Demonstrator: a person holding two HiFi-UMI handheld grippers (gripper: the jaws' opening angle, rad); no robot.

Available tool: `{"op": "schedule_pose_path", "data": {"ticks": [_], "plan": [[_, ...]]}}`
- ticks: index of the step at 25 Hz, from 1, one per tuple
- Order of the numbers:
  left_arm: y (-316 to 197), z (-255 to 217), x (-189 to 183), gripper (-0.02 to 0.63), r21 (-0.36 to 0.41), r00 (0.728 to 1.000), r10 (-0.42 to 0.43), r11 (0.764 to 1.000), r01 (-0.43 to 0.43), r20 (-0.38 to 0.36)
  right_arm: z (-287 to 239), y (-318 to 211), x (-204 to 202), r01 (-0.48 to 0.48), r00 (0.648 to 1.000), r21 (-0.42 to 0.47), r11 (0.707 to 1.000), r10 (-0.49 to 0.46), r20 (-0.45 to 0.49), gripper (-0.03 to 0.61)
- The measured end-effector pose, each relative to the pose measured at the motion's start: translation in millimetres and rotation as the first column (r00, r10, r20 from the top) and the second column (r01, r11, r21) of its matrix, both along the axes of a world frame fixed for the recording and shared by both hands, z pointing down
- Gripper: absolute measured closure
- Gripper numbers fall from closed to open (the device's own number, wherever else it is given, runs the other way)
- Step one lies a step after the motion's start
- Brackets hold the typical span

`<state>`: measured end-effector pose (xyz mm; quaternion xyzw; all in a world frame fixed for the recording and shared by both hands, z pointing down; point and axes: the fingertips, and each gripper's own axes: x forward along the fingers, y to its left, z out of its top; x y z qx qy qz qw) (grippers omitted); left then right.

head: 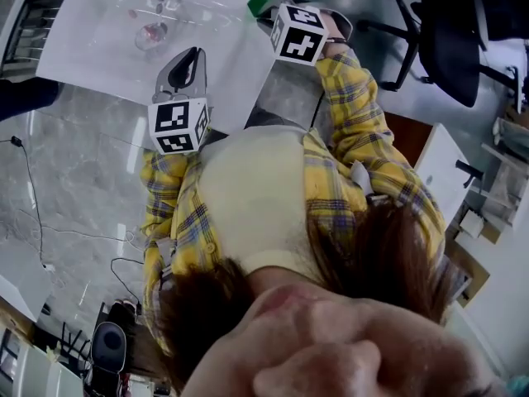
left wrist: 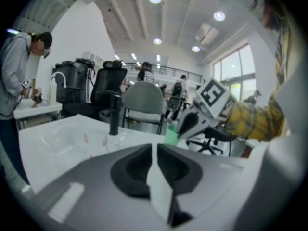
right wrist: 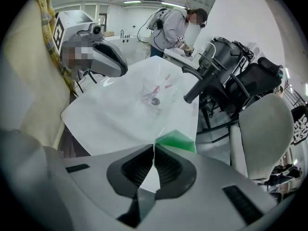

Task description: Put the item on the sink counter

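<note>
A small green item (right wrist: 179, 142) juts out past the tips of my right gripper (right wrist: 154, 149), which is shut on its clear edge. In the head view that green item (head: 262, 3) hangs over the right edge of the white sink counter (head: 91, 52), just ahead of the right gripper (head: 276, 15). My left gripper (head: 188, 61) is shut and holds nothing; it hovers over the counter's near edge. The left gripper view shows its jaws (left wrist: 155, 150) pressed together, with the green item (left wrist: 172, 134) beyond them.
A basin with a drain (right wrist: 154, 100) and a black faucet (right wrist: 201, 84) sit in the counter. Black and grey office chairs (head: 450, 35) stand to the right. A person in a grey hoodie (right wrist: 169, 27) works at a far counter. Cables (head: 33, 222) lie on the marble floor.
</note>
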<state>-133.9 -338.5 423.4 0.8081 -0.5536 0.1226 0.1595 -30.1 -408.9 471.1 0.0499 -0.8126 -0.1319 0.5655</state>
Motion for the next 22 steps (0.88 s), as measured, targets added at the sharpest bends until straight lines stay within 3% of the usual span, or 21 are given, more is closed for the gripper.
{"op": "schedule_pose_path", "data": {"ticks": [22], "plan": [[-6.4,-3.9,-0.4,0.595,0.009,1.000,-0.002,1.000,0.002,0.006,-8.5,-14.6,-1.7,-0.013,0.999,0.093,0.996,0.008,0.051,0.558]]}}
